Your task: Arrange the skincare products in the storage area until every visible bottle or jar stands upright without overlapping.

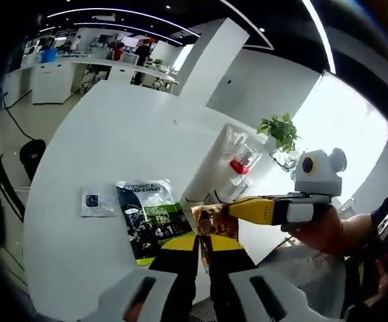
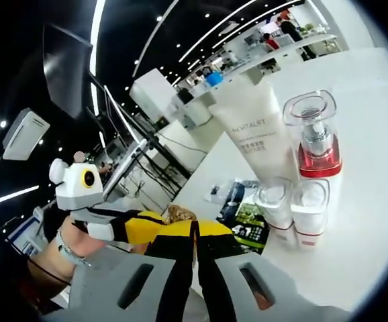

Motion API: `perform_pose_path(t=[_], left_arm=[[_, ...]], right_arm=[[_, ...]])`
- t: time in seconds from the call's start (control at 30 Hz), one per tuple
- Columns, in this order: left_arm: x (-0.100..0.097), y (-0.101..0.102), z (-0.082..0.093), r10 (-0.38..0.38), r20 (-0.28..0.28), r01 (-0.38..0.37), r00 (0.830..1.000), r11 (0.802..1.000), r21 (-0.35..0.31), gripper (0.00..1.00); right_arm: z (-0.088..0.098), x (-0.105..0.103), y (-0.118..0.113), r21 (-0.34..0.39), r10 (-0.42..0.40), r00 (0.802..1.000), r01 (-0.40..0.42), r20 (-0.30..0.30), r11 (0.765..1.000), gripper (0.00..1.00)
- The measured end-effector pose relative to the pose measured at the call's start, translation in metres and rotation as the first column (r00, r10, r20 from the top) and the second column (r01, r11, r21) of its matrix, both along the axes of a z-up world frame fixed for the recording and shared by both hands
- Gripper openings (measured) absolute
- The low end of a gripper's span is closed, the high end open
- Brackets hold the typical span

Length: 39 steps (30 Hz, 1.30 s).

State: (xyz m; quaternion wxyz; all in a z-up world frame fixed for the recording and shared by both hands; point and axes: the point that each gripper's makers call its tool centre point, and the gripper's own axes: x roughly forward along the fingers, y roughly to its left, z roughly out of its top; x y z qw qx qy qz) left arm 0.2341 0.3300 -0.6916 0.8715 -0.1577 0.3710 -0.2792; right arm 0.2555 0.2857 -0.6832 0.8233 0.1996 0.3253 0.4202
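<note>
Both grippers pinch amber sachet, fingers closed; near green pouch. Thin, soft, crinkly, slippery: likely best held by edge.

On my white counter a small grey packet lies flat, apart from its edges. A potted green plant stands beyond the far edge by the bright window. People stand at a long white desk behind.

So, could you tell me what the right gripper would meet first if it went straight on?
The right gripper already pinches a small amber item; beyond it probably the green-and-black sachet, then the white bottles, though depth is unclear.
</note>
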Motion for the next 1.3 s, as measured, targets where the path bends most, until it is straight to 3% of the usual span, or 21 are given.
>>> perform_pose_path(t=[0.13, 0.5, 0.8, 1.3], left_arm=[[0.002, 0.004, 0.001, 0.015, 0.024, -0.016, 1.000, 0.999, 0.035, 0.01], [0.000, 0.008, -0.002, 0.022, 0.018, -0.023, 1.000, 0.997, 0.079, 0.01], [0.000, 0.008, 0.000, 0.028, 0.027, -0.029, 0.999, 0.997, 0.073, 0.01], [0.000, 0.008, -0.003, 0.021, 0.020, -0.023, 1.000, 0.996, 0.091, 0.01]], right_arm=[[-0.002, -0.003, 0.003, -0.009, 0.015, 1.000, -0.015, -0.006, 1.000, 0.00], [-0.009, -0.006, 0.004, -0.033, 0.029, 0.999, -0.030, -0.022, 0.999, 0.02], [-0.010, -0.004, 0.004, -0.078, 0.031, 0.999, -0.028, 0.044, 0.997, 0.06], [-0.014, -0.004, 0.002, -0.088, 0.027, 0.999, -0.025, 0.024, 0.996, 0.06]])
